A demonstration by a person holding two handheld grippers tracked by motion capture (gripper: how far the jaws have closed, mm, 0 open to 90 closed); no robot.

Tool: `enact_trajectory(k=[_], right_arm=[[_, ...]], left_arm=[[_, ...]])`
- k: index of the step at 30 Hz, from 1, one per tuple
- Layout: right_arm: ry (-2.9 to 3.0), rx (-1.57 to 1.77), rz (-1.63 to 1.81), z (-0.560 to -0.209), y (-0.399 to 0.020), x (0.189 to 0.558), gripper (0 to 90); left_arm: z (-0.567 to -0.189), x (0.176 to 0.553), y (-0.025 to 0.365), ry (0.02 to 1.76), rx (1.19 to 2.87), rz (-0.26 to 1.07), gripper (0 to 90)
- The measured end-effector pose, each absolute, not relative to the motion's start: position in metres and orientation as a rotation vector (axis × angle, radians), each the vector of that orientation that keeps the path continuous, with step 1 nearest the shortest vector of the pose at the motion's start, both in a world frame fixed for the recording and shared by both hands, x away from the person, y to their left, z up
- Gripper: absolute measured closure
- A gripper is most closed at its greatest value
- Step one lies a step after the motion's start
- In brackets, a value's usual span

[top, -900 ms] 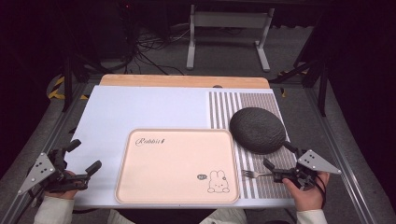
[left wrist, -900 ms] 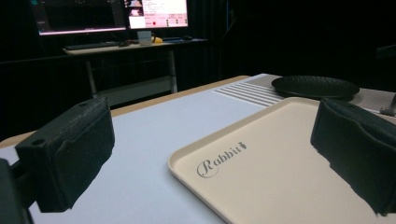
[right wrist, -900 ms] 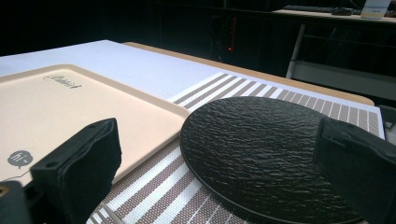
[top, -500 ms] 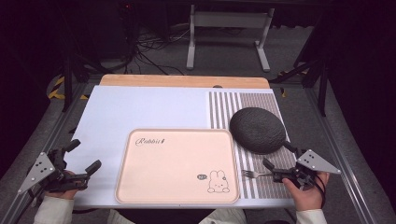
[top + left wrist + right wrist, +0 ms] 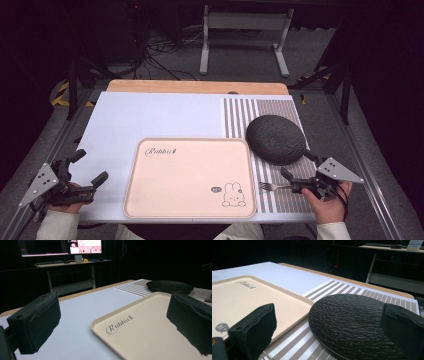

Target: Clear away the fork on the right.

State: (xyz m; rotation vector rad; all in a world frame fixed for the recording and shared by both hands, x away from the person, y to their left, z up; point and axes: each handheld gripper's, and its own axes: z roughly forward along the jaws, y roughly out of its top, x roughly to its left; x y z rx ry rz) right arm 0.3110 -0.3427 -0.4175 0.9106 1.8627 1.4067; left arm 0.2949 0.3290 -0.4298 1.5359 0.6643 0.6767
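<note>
A beige tray (image 5: 190, 175) with a rabbit drawing and the word "Rabbit" lies at the front middle of the white table; the tray (image 5: 155, 330) is bare. A black textured plate (image 5: 275, 139) rests on the striped mat (image 5: 240, 120) to the tray's right. A small fork (image 5: 272, 186) lies on the mat between the tray and my right gripper (image 5: 298, 165), beside its nearer jaw and not between the jaws. That right gripper (image 5: 328, 320) is open and faces the plate (image 5: 352, 325). My left gripper (image 5: 89, 166) is open at the front left, its view (image 5: 115, 315) looking across the tray.
A wooden strip (image 5: 197, 86) runs along the table's far edge. Beyond it stand a metal stand (image 5: 242, 37) and loose cables (image 5: 165, 50) on the floor. A desk with lit screens (image 5: 75, 247) shows far off. Metal rails (image 5: 362, 165) flank the table.
</note>
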Motion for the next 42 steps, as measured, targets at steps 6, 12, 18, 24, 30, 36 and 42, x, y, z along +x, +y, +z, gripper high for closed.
enact_trajectory(k=[6,12,18,24,30,36,42], right_arm=[[1.927,0.910,1.384,-0.409,-0.337,0.322,2.0],[1.946,0.881,1.406,-0.399,-0.334,0.331,1.5],[1.956,0.866,1.414,-0.391,-0.331,0.339,1.3],[2.112,0.813,1.318,-0.381,-0.325,0.347,3.3],[2.289,0.754,1.105,-0.362,-0.322,0.351,5.3],[2.401,0.717,0.923,-0.344,-0.320,0.354,7.1],[2.513,0.661,0.823,-0.336,-0.317,0.356,9.0]], left_arm=[[-0.429,0.295,0.329,0.658,1.544,0.678,0.1],[-0.429,0.295,0.329,0.652,1.553,0.659,0.6],[-0.429,0.295,0.329,0.653,1.553,0.658,0.6],[-0.429,0.294,0.329,0.653,1.552,0.661,0.9],[-0.429,0.294,0.329,0.655,1.558,0.655,0.9],[-0.429,0.294,0.329,0.653,1.553,0.656,0.9],[-0.429,0.294,0.329,0.650,1.552,0.654,0.9]])
